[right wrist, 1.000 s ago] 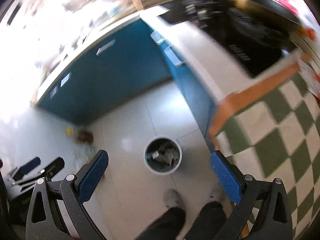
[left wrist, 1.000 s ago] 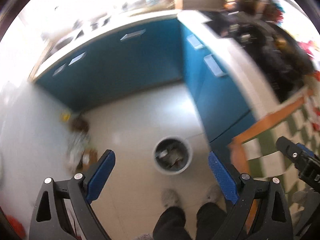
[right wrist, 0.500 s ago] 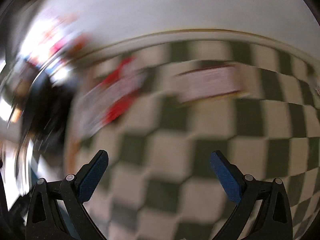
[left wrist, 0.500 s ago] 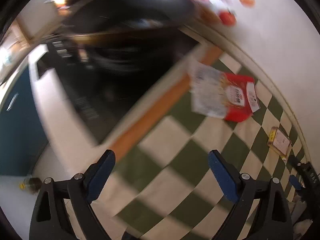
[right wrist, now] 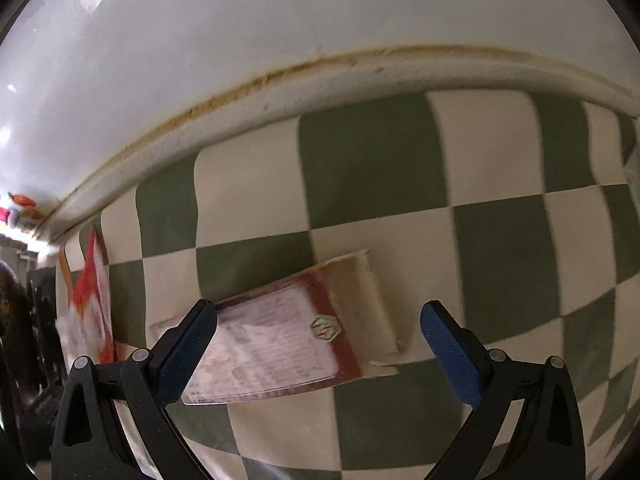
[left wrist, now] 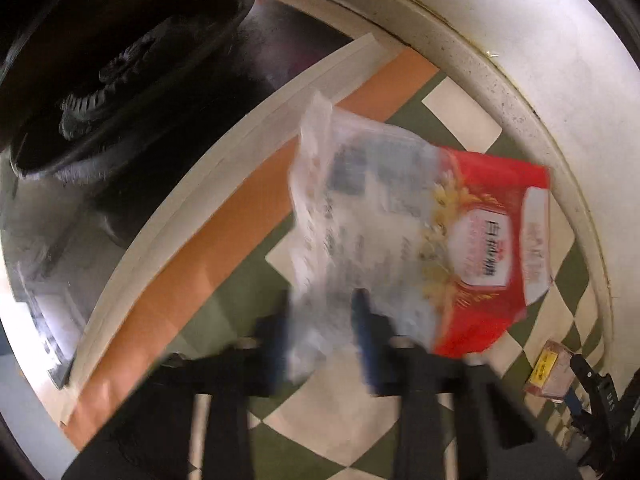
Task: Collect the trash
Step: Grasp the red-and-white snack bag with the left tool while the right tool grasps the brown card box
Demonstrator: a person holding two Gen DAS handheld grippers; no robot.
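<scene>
A red and clear plastic bag lies on the green-and-white checked cloth. My left gripper is blurred, its jaws closing around the bag's clear lower corner. A small flat packet with a printed label lies on the checked cloth in the right wrist view. My right gripper is open, one finger on each side of the packet. The bag also shows at the left of that view, and the packet at the lower right of the left wrist view.
A black wok on a dark stove sits left of the cloth. A white wall with a raised ledge runs behind the counter. The cloth has an orange border.
Both grippers swung from the floor and trash bin up to the counter. The left jaws have narrowed onto the bag. The right gripper has moved close over the packet.
</scene>
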